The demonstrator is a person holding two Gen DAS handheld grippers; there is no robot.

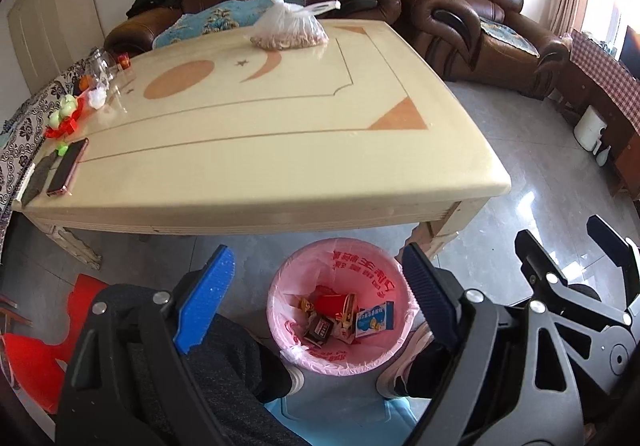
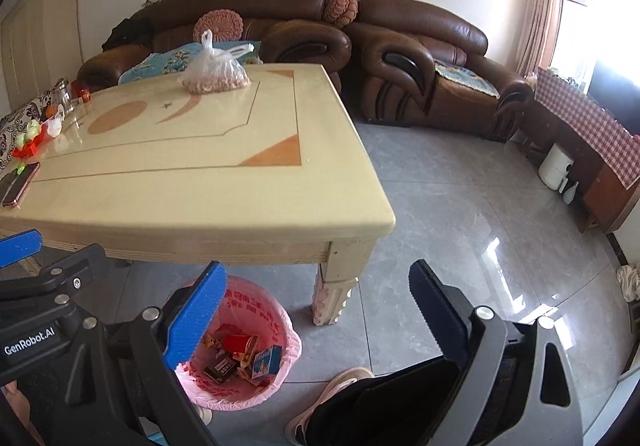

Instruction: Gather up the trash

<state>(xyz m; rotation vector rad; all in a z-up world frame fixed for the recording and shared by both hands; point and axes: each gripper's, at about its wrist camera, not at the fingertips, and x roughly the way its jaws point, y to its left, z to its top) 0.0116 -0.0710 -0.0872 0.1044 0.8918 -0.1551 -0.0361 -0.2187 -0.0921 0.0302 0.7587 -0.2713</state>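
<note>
With both the left tool (image 1: 316, 298) and right tool (image 2: 316, 322) spread apart and empty above the pink-lined round plastic bin (image 1: 394, 356) of wrappers beside the cream table (image 1: 280, 149), we could easily knock the bin over reaching back.

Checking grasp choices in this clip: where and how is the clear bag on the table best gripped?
Grip the clear bag by its knotted neck, from above. The body is a soft, lumpy heap lying flat on the table and would likely slip or squash; the twisted handles stand up from the top and offer a narrow, firm bunch. Both the left gripper and right gripper are open and empty.
</note>
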